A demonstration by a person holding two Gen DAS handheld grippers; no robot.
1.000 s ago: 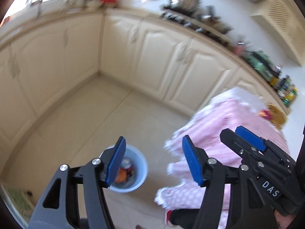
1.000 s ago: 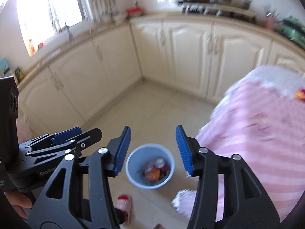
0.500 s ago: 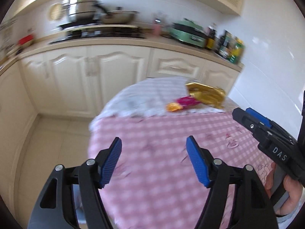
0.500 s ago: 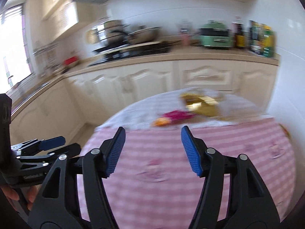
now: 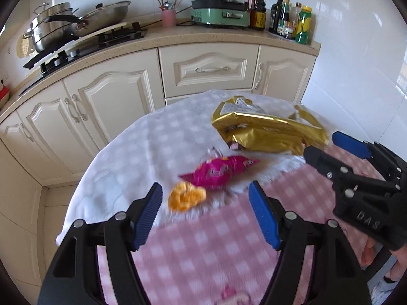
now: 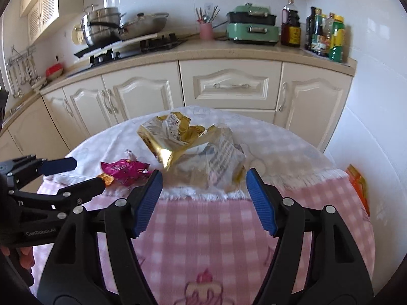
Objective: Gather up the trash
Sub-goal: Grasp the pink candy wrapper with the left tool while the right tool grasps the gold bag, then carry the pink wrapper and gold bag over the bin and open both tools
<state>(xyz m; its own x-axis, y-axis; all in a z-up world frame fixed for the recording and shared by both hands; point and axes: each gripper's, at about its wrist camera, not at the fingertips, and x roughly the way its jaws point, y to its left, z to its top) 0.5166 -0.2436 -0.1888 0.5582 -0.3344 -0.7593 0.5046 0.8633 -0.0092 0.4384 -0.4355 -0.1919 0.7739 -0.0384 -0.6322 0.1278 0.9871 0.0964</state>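
Observation:
On the round table [image 5: 203,254] lie a crumpled gold bag [image 5: 267,132], a magenta wrapper [image 5: 218,170] and a small orange wrapper [image 5: 185,195]. My left gripper [image 5: 204,195] hovers open just short of the orange wrapper, with nothing between its pads. In the right wrist view the gold bag [image 6: 193,152] lies just beyond my right gripper [image 6: 203,178]. Its jaws are opening and hold nothing. The magenta wrapper [image 6: 124,169] is to its left. Each gripper shows at the edge of the other's view.
A pink checked cloth [image 6: 216,241] covers the near table and a white cloth [image 5: 152,147] the far half. An orange packet [image 6: 358,185] sits at the table's right edge. Behind stand cream cabinets [image 5: 211,71] and a counter with pots [image 5: 58,28], a green cooker [image 5: 221,10] and bottles [image 5: 292,20].
Both grippers swung from the blue bin on the floor up to the table and closed in on the wrappers. Both pairs of jaws stand wider than before.

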